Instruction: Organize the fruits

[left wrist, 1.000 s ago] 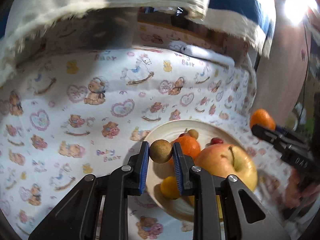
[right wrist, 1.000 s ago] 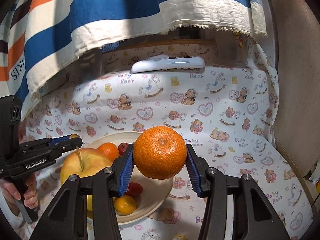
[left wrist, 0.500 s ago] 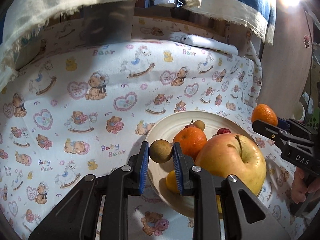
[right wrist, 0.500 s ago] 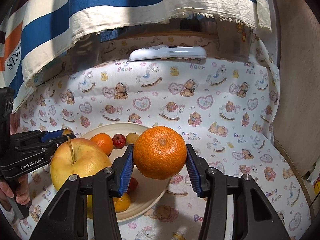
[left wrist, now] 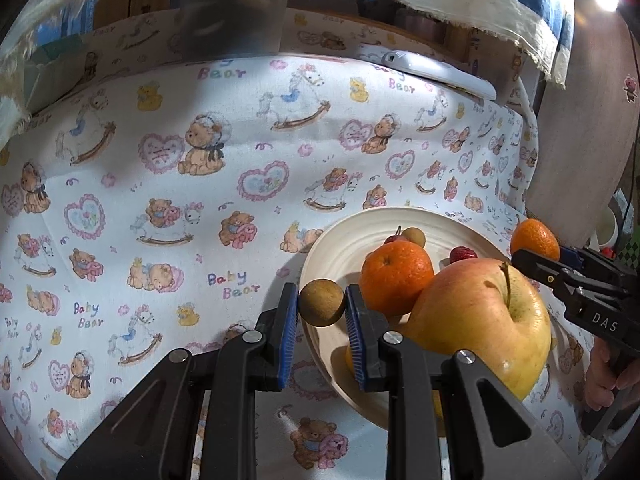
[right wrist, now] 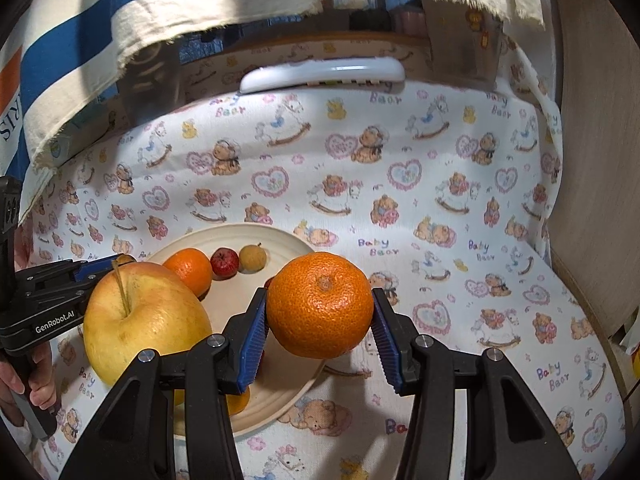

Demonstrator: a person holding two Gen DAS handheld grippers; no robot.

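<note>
Both views have tilted upward since the earlier frames; plate (right wrist: 280, 240) and fruit now sit lower.
Left tool (left wrist: 322, 304) clamped on a small brown longan (left wrist: 322, 302), held over the plate's near rim. Right tool (right wrist: 318, 320) clamped on a mandarin (right wrist: 320, 304), the apple (right wrist: 144, 320) to its left, above the bear-print cloth (right wrist: 440, 184).

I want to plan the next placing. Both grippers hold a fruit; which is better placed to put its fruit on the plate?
Probably left: the left gripper holds the longan at the rim of the plate. The right gripper's tangerine hangs past the far edge.
</note>
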